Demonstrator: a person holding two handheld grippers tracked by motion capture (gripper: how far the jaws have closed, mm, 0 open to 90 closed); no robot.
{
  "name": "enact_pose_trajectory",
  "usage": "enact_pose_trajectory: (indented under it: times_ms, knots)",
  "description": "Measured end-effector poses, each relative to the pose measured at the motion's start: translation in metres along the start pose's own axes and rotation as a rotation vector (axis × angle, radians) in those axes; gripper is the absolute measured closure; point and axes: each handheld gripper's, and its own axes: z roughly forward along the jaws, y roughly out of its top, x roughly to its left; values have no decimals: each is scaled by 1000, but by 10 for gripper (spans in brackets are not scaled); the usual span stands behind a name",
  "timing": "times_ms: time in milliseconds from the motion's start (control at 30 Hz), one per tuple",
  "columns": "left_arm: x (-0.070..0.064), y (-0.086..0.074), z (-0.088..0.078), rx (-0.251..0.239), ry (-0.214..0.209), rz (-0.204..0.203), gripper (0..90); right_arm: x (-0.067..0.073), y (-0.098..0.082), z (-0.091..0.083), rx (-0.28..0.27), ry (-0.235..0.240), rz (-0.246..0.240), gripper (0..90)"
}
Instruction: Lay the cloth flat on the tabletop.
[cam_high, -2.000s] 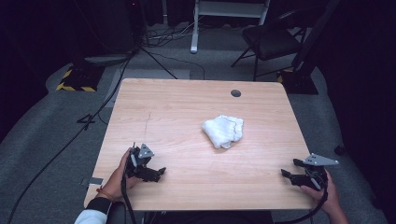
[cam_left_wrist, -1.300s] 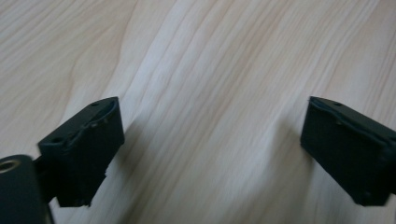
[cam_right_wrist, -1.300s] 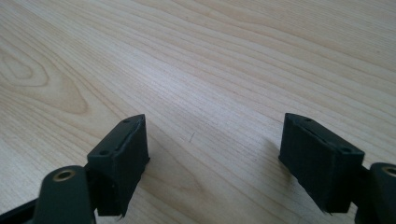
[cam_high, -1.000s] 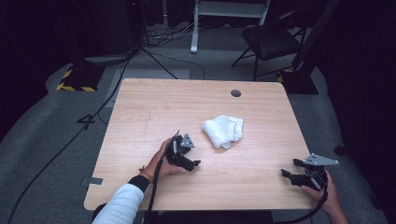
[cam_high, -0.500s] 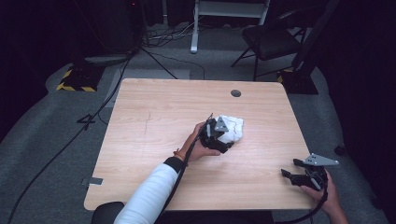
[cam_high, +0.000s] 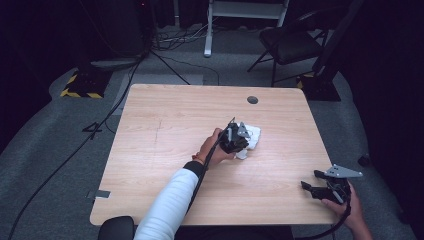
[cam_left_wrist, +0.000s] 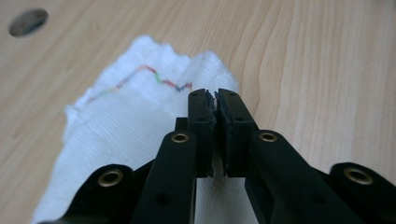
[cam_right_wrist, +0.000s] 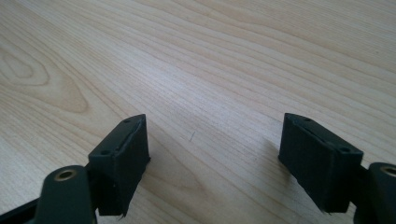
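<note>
A crumpled white cloth (cam_high: 253, 134) with a thin coloured stitch line lies right of the table's middle. My left gripper (cam_high: 235, 141) rests on its near left part, held by a hand on a white-sleeved arm. In the left gripper view the cloth (cam_left_wrist: 116, 116) spreads to the left under the jaws. The left gripper (cam_left_wrist: 215, 95) has its pads pressed together with a sliver of fabric pinched between them. My right gripper (cam_high: 306, 186) sits low at the table's near right corner. In the right gripper view the right gripper (cam_right_wrist: 215, 154) stands wide open over bare wood.
The wooden table (cam_high: 165, 125) has a round cable hole (cam_high: 252, 100) near its far edge, which is also in the left gripper view as a dark hole (cam_left_wrist: 28, 22). A black chair (cam_high: 290, 45) and cables stand on the floor behind the table.
My left gripper has travelled from the near left of the table rightward and away to the cloth, and now sits on it. The right gripper has stayed put.
</note>
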Motion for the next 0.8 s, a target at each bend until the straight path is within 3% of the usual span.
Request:
enact_pose_trajectory:
  times_ms: [33, 133, 233, 267, 300, 367, 400, 500, 600, 733, 800]
  knots:
    - [0, 0, 0, 0, 0, 0, 852, 0, 0, 0, 0, 0, 0, 241]
    - [-2, -1, -20, -31, 9, 8, 852, -1, 0, 0, 2, 4, 2, 240]
    - [-6, -11, -41, -43, 18, 21, 852, -1, 0, 0, 3, 5, 6, 238]
    - [-9, -23, -51, -34, 16, 31, 852, -1, 0, 0, 3, 3, 6, 238]
    - [-9, -23, -51, -34, 16, 31, 852, -1, 0, 0, 3, 4, 8, 238]
    - [-14, -46, -64, 1, 11, 37, 853, -1, 0, 0, 3, 2, 9, 237]
    - [-14, -46, -64, 1, 11, 37, 852, -1, 0, 0, 3, 2, 9, 237]
    - [-17, -69, -75, 36, 5, 29, 851, 0, 1, 1, 0, -11, 7, 244]
    - [-19, -85, -84, 79, 19, 48, 846, 0, 2, 1, 1, -11, 7, 256]
    - [-19, -103, -93, 108, 28, 20, 839, 1, 5, 1, -16, -39, -7, 293]
    - [-20, -112, -96, 115, 24, -5, 819, 3, 8, 2, -23, -22, -10, 298]
